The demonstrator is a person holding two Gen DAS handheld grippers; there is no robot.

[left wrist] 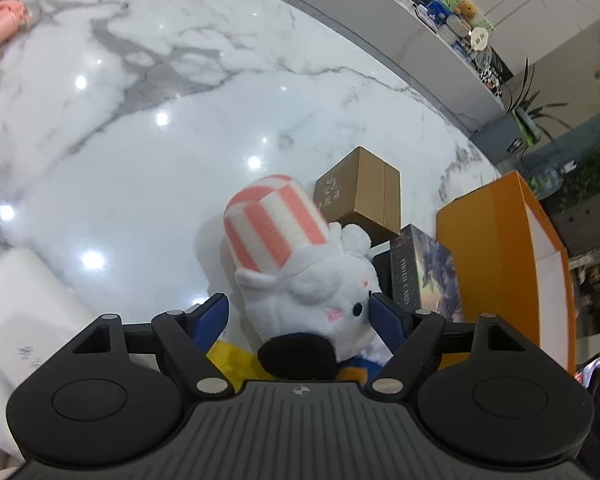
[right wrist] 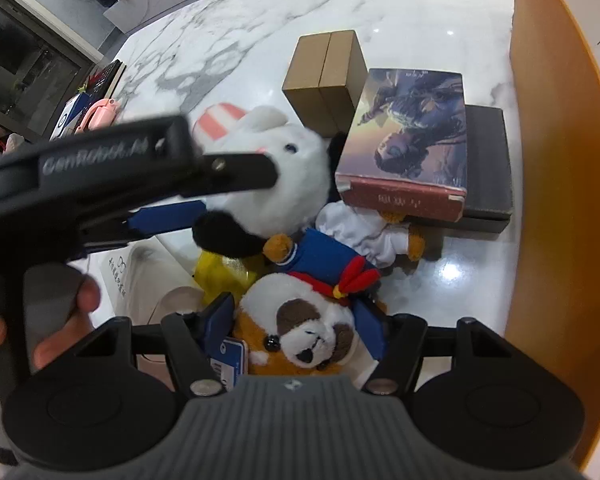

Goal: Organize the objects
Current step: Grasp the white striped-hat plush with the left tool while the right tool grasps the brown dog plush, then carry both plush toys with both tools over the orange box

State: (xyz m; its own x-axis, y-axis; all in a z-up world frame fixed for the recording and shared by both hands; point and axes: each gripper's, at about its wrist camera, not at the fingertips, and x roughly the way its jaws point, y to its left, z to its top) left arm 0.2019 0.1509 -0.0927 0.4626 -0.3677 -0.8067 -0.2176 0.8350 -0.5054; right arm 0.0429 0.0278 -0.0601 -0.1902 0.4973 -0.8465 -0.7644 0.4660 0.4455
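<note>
My left gripper (left wrist: 300,312) is closed around a white plush rabbit (left wrist: 320,284) with a pink-striped hat (left wrist: 274,220); its blue pads press both sides of the head. The rabbit also shows in the right wrist view (right wrist: 276,176), with the left gripper's black body (right wrist: 120,172) across it. My right gripper (right wrist: 296,320) is closed around the head of a brown and white plush dog (right wrist: 300,320) in a blue sailor top with a red bow (right wrist: 356,276). Both toys lie close together on the white marble table (left wrist: 140,120).
A brown cardboard box (right wrist: 324,80), a picture book (right wrist: 412,136) on a black box (right wrist: 488,160), and a tall orange box (right wrist: 560,200) stand behind the toys. A yellow item (right wrist: 220,276) and a white box (left wrist: 24,312) lie at the left. A pink object (left wrist: 0,28) sits far left.
</note>
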